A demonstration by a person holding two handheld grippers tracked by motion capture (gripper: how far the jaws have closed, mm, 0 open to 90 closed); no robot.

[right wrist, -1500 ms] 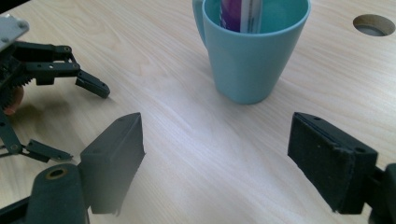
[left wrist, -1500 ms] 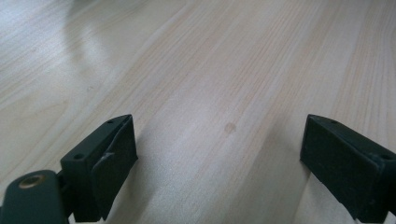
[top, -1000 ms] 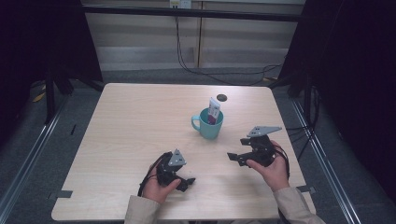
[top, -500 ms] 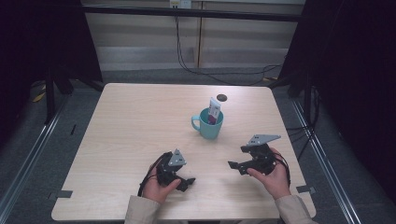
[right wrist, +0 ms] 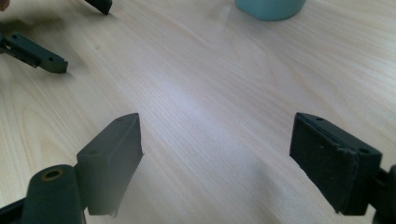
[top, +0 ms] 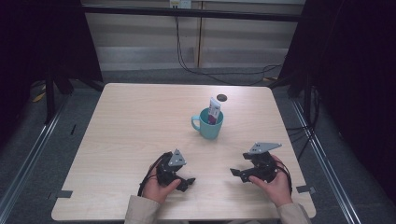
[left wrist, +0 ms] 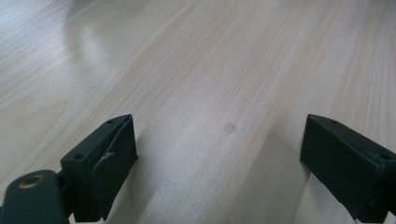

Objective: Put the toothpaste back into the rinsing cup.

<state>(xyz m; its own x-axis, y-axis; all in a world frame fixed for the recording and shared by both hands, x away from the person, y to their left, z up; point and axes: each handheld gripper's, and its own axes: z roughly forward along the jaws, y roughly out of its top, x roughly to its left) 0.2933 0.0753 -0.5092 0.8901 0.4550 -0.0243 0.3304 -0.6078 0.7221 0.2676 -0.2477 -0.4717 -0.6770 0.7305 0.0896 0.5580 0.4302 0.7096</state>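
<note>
Since a second ago the right gripper [top: 236, 173] has drawn back from the mug [top: 209, 124] toward the near edge of the table [top: 130, 121], while the left gripper [top: 188, 181] has kept its place. The pale wooden table carries one landmark, the teal mug, standing upright a little right of centre with its handle turned to the left. A small packet [top: 214, 109] with a white and purple face stands in it, leaning, its long axis rising out of the rim toward the far side. Both grippers sit on the near side of the mug, well apart from it, the left one to the near left, the right one to the near right. The right gripper looks slightly nearer; in the right gripper view the mug's base [right wrist: 271, 8] lies ahead and a little to the right of its jaws. Both pairs of jaws are spread wide with nothing between them but bare wood.
</note>
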